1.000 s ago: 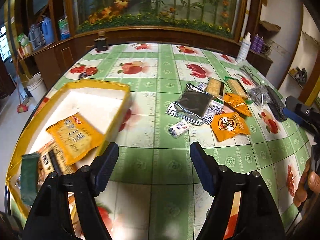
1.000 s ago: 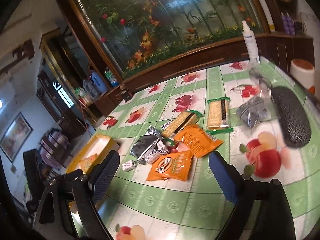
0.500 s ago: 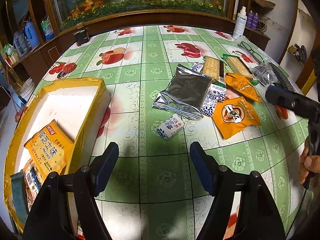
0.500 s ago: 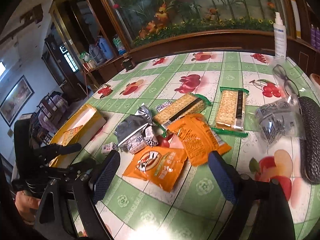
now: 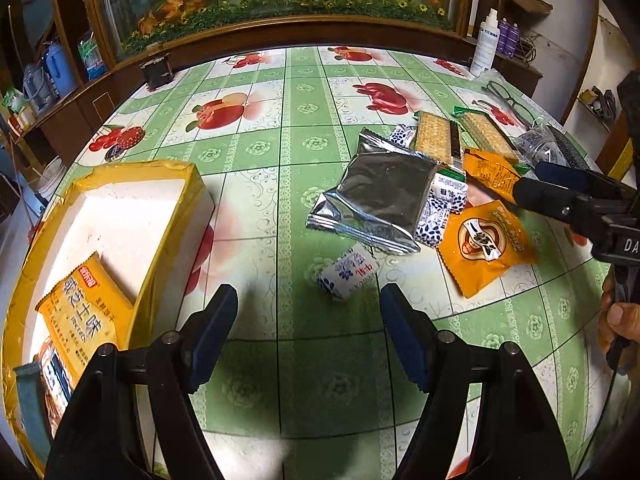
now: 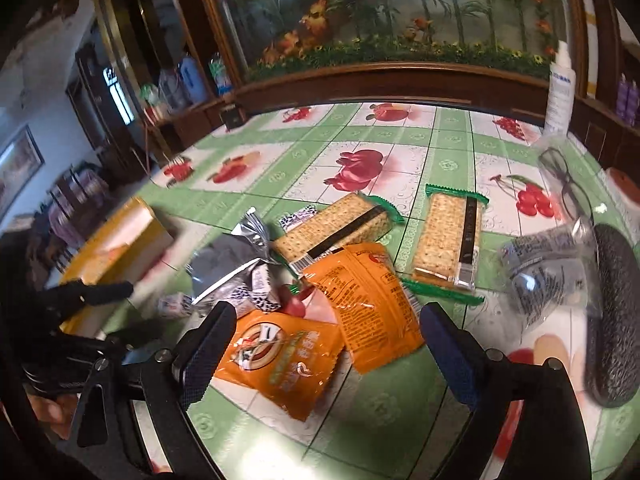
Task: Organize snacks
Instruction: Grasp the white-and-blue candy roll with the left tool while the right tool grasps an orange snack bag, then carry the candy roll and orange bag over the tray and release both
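Snacks are lying in a loose heap on the green fruit-print tablecloth (image 5: 296,184), to the right of the yellow box (image 5: 160,240), which is already holding a yellow packet (image 5: 86,320) and a few more wrappers at its near end. I am holding my left gripper (image 5: 308,336) over bare cloth, jaws parted and empty, with the small blue-and-white candy (image 5: 348,270) lying just ahead of it. I am holding my right gripper (image 6: 324,344) above the orange logo pouch (image 6: 280,360); its jaws have just been opening again and are standing wide, with the pouch framed between them but the pads not pressing on it. The second orange pouch (image 6: 368,308) is overlapping the first at its far corner. Two cracker packs (image 6: 448,240) are lying beyond, the silver bag (image 5: 380,196) is covering several small wrappers, and a clear bag (image 6: 548,268) is sitting just beside a dark case (image 6: 616,320).

Finding: I am approaching for a pick; nothing is in hand yet. The next move calls for lowering the right jaws onto the pouch's near edge, closing on the film alone, and lifting clear of the overlapping pouch before carrying it across to the box. The flat, slippery film may be sliding out of a shallow grip.
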